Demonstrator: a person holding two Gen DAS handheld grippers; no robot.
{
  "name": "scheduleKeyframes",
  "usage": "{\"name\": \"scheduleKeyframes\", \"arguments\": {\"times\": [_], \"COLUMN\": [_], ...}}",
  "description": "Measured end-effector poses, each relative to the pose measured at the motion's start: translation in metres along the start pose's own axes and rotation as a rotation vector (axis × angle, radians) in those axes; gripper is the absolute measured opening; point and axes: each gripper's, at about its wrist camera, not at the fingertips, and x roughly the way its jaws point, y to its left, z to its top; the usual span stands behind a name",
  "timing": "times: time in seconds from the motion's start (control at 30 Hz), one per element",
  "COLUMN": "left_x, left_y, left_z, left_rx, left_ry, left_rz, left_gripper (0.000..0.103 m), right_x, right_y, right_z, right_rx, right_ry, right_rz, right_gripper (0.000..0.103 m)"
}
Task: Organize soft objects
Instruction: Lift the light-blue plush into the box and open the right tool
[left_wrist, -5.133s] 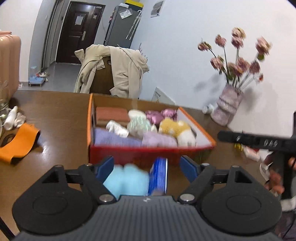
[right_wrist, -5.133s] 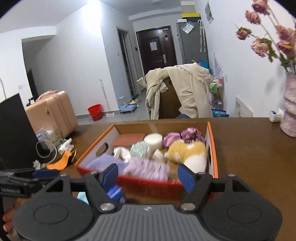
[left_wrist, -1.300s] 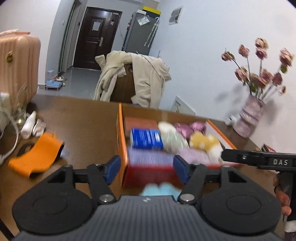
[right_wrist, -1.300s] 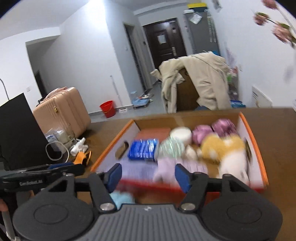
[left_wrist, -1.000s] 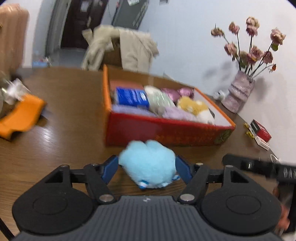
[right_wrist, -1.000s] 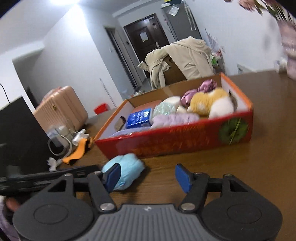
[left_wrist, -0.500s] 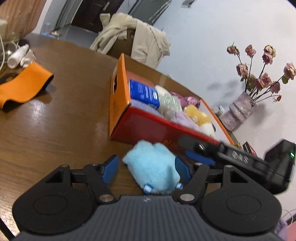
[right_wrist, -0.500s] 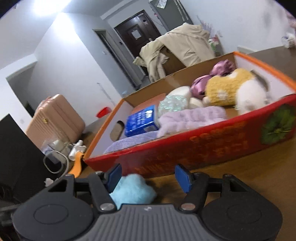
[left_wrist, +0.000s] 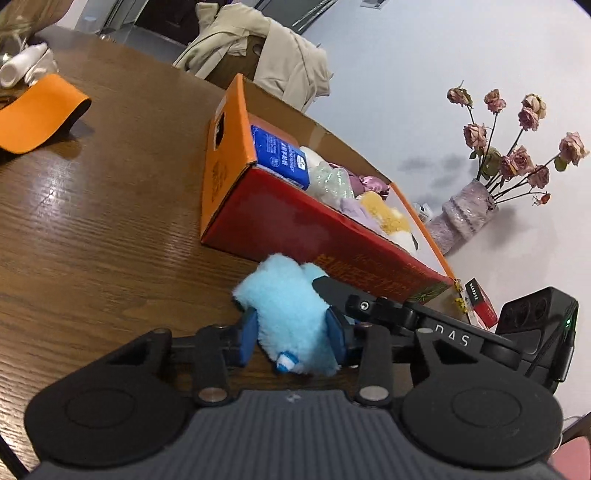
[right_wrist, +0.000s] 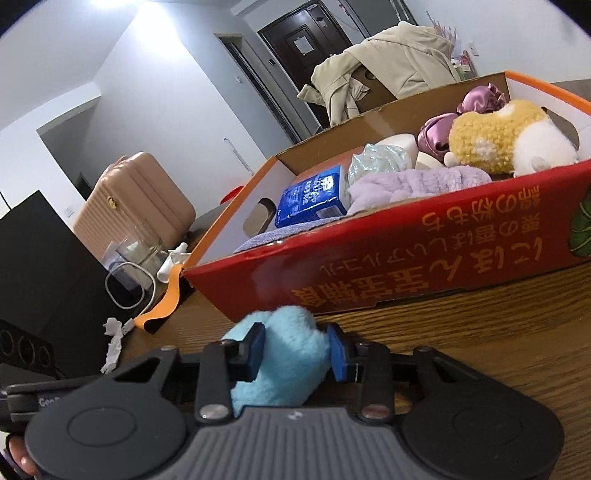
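Note:
A fluffy light-blue plush lies on the brown table just in front of the red and orange cardboard box. My left gripper is shut on one end of the plush. My right gripper is shut on the same plush from the other side; its black body shows in the left wrist view. The box holds a blue tissue pack, a lilac cloth, a yellow-white plush, purple scrunchies and a mint item.
An orange strap and white bottles lie on the table's far left. A vase of dried roses stands right of the box, a small red box near it. A chair with a beige coat is behind the table. A black box and a cable lie at left.
Both grippers have come down low to the table and closed on the blue plush from opposite sides; half a second ago both were open around it.

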Motion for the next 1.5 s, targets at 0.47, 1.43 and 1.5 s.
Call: {"name": "scheduleKeyframes", "arguments": {"times": [0.47, 1.43, 1.5], "left_x": [-0.050, 0.163, 0.168], "left_y": [-0.111, -0.117, -0.117], "left_z": [-0.031, 0.095, 0.095], "left_rx": [0.142, 0.211, 0.210], "left_ry": [-0.156, 0.095, 0.106], "left_rz": [-0.123, 0.105, 0.107], "left_gripper": [0.036, 0.028, 0.028], "right_x": [-0.152, 0.000, 0.005], "right_y": [0.038, -0.095, -0.097], "right_z": [-0.014, 0.150, 0.156], "right_rx": [-0.181, -0.301, -0.316], "right_ry": [-0.237, 0.093, 0.146], "right_rz": [-0.095, -0.189, -0.196], "right_gripper": [0.033, 0.030, 0.029]}}
